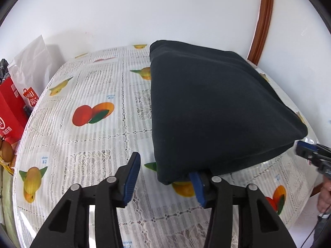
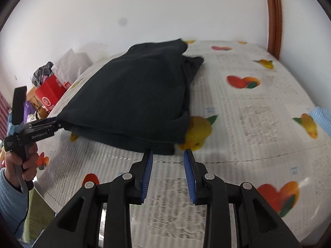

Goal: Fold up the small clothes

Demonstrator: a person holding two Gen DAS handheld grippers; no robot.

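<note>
A dark folded garment (image 1: 213, 107) lies on the fruit-print tablecloth (image 1: 86, 107). My left gripper (image 1: 165, 166) is open at the garment's near left corner, and its right finger (image 1: 196, 184) is tucked under the cloth edge. In the right wrist view the garment (image 2: 136, 99) lies left of centre. My right gripper (image 2: 168, 155) is open just in front of the garment's near right corner, touching nothing. The left gripper (image 2: 60, 125) shows there at the garment's left corner, and the right gripper shows at the right edge of the left wrist view (image 1: 298, 146).
A red paper bag (image 1: 12, 111) and a white plastic bag (image 1: 31, 68) stand off the table's left side. A white wall runs behind the table. A brown wooden frame (image 1: 262, 20) rises at the back right. A light blue cloth (image 2: 320, 113) lies at the table's right edge.
</note>
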